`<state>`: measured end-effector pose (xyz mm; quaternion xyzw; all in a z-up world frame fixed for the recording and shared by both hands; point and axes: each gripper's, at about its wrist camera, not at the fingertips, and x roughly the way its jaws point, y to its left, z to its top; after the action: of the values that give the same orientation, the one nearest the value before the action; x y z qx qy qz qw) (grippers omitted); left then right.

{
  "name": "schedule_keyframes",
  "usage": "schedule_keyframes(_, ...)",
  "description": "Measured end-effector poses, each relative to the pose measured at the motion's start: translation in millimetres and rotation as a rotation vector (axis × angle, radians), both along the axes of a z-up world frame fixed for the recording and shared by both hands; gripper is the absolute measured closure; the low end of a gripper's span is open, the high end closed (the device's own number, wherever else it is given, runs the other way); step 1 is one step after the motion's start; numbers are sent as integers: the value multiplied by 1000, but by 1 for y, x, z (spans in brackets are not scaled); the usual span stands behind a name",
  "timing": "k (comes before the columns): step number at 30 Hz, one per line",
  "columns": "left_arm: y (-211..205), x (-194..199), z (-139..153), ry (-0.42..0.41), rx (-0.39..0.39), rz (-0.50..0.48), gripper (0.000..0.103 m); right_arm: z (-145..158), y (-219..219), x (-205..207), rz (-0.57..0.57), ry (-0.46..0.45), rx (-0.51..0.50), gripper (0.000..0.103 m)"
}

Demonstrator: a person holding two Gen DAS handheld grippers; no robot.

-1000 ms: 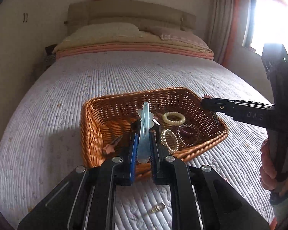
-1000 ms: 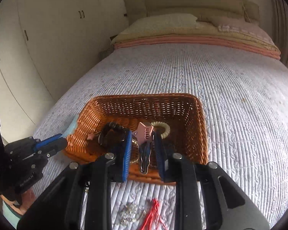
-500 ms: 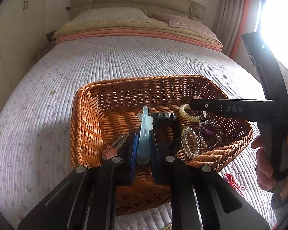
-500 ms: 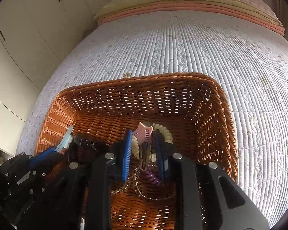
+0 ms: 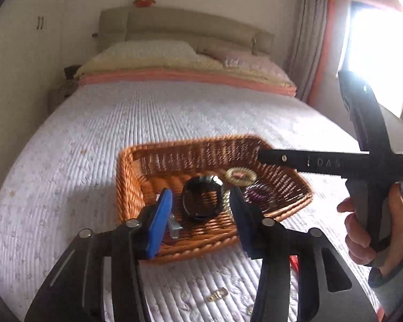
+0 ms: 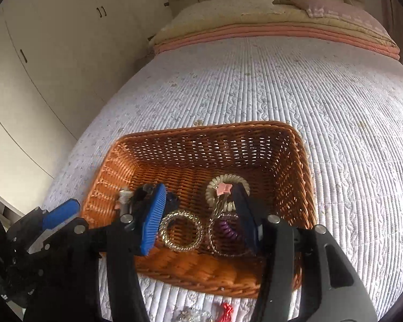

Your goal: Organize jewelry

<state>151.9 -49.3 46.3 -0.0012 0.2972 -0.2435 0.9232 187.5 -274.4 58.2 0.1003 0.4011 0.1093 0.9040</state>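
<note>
Wicker basket [image 6: 287, 145] on the quilted bed [image 6: 255, 80] holds most of the jewelry: a cream coil band [image 6: 227, 181] with a pink clip [image 6: 223, 189] resting on it, a clear coil ring [image 6: 180, 231], a purple coil [image 6: 227, 228] and a black watch [image 5: 201, 198]. Both the left gripper [image 5: 200, 212] and the right gripper [image 6: 198, 214] hang above it, jaws spread and empty. Loose on the quilt near the basket lie a gold clasp [image 5: 217, 293] and a red tassel [image 6: 226, 311] — light, small, likely to slide on the fabric. I'd pinch the clasp across its narrow body, low against the quilt; the tassel is limp, best taken at its knot.
</note>
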Motion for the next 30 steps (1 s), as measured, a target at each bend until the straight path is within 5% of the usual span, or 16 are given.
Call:
schedule_keyframes(7, 13, -69, 40, -92, -53, -34, 58, 43, -2, -86, 16, -103, -23, 54)
schedule_keyframes(12, 16, -111, 43, -131, -66, -62, 58, 35, -1, -127, 4, -123, -87, 54)
schedule_keyframes(20, 9, -135, -8, -36, -31, -94, 58, -19, 3, -156, -6, -42, -126, 54)
schedule_keyframes(24, 0, -124, -55, 55, 51, -76, 58, -59, 0, -156, -15, 33, -119, 54)
schedule_keyframes(30, -6, -103, -94, 196, 30, -127, 58, -99, -12, -150, -34, 127, -48, 54)
